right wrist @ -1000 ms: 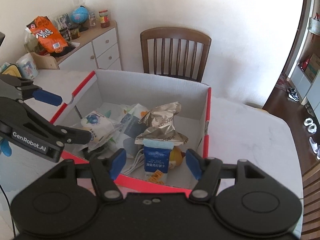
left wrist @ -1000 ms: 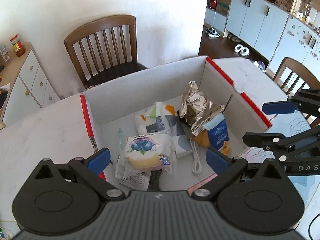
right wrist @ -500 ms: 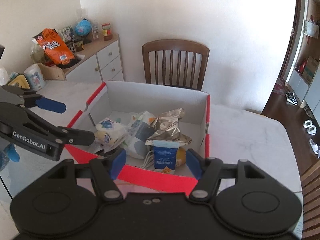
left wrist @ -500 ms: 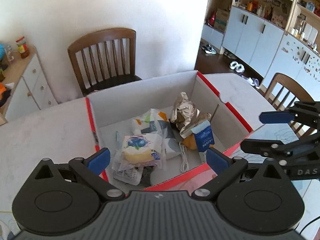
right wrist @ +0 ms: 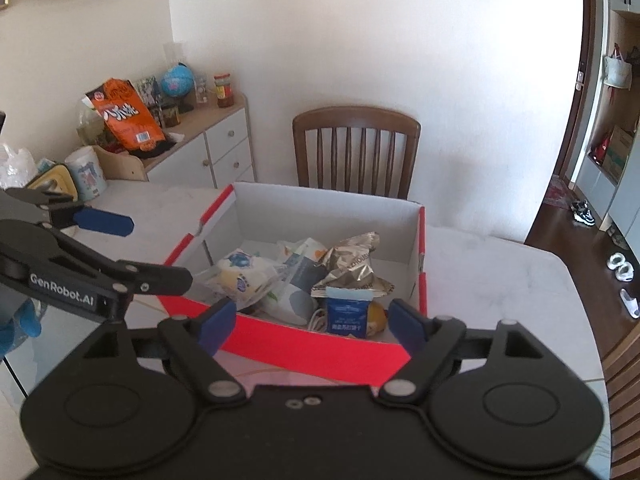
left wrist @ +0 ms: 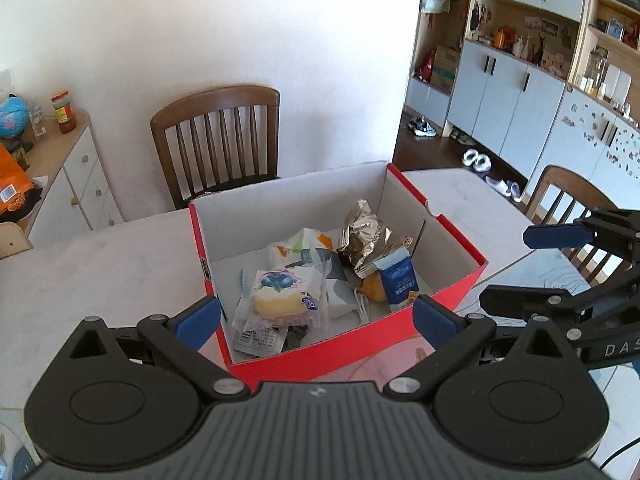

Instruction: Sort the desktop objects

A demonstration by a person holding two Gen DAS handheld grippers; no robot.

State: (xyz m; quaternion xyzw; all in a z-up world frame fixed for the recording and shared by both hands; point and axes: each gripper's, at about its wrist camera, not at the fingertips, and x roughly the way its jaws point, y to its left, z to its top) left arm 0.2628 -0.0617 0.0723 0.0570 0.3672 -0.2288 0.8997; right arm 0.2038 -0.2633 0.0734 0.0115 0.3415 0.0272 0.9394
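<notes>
I've pulled both grippers, left [left wrist: 316, 316] and right [right wrist: 310, 322], back from the box [left wrist: 352, 344]; jaws wide, empty—sorting looks finished.

Left gripper [right wrist: 120, 248], side of body, white lettering: "GenRobot.AI".
Right gripper [left wrist: 532, 268], side of body, pale lettering cut by the frame edge: "DAS".
Crumpled foil wrapper [right wrist: 352, 260] in the box: dark letters, partly legible, roughly "CHOUSE".
Blue-and-white carton [right wrist: 347, 312], near side of the box: Chinese characters, too small to read.
Orange snack bag [right wrist: 126, 116] on the far-left sideboard: large Chinese characters and a barcode, not legible.
</notes>
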